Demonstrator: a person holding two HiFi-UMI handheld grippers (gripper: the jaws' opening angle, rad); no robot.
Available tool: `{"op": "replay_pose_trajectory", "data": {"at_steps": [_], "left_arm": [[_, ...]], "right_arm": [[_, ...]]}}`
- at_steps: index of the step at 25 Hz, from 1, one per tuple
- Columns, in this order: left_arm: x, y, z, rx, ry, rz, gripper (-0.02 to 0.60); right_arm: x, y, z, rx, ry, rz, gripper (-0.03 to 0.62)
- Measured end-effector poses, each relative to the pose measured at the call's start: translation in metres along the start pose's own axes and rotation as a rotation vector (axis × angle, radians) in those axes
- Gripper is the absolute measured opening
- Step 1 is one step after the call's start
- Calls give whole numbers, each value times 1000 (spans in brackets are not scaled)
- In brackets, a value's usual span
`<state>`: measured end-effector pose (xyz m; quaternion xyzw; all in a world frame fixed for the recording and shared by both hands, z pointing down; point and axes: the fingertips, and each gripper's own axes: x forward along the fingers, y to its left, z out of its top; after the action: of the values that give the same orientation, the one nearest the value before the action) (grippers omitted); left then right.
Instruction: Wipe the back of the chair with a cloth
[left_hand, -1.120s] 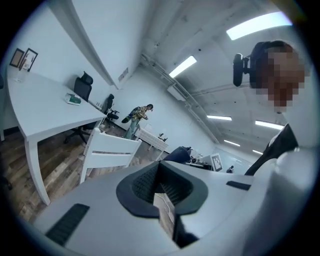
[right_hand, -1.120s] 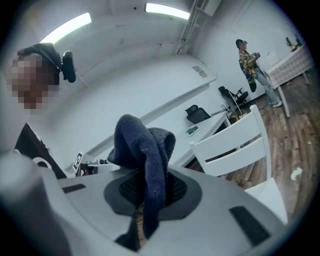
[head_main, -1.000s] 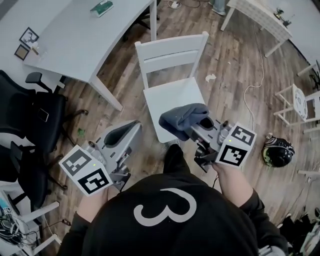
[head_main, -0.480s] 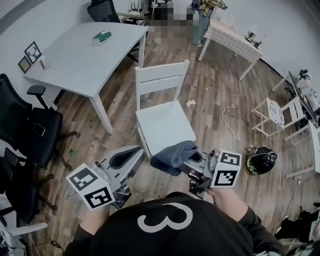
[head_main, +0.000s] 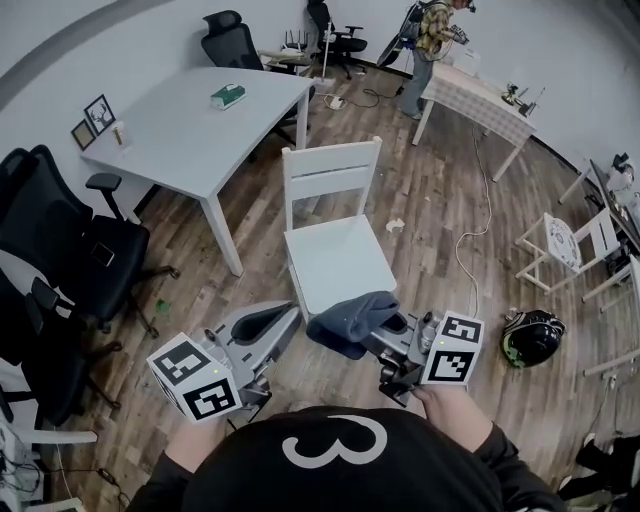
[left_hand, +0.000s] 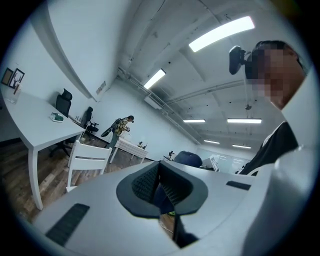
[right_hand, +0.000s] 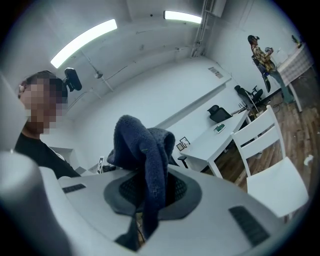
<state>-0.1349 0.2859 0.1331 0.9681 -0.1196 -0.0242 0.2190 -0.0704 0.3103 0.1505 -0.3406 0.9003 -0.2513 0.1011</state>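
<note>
Your right gripper (head_main: 385, 330): clamped on the dark blue cloth (head_main: 348, 318), at the seat's near edge.
Your left gripper (head_main: 283, 312): jaws together, nothing in 'em.
Chair (head_main: 330, 175): white, right ahead of you, its back well clear of the cloth.

Grey left claw (head_main: 264, 321) and right claw (head_main: 390, 327), black-and-white marker cubes (head_main: 195, 378), black shirt (head_main: 330, 475), white "3"

The cloth (head_main: 348, 320) looked a fuzzy, nubbly dark-blue terry; the chair (head_main: 338, 255) was smooth white-painted wood, the floor (head_main: 440, 230) matt, grainy wood planks.
</note>
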Motion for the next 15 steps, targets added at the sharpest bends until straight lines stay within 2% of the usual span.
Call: {"op": "replay_pose_trajectory", "data": {"at_steps": [8,15], "left_arm": [[-8,-72,-41,-2,-8,58,14],[-23,-149,-59,48,-24,60,14]], "right_arm": [[-64,43,-31,16,-19,25,48],[-121,92,-42,-23,-49,30,48]]}}
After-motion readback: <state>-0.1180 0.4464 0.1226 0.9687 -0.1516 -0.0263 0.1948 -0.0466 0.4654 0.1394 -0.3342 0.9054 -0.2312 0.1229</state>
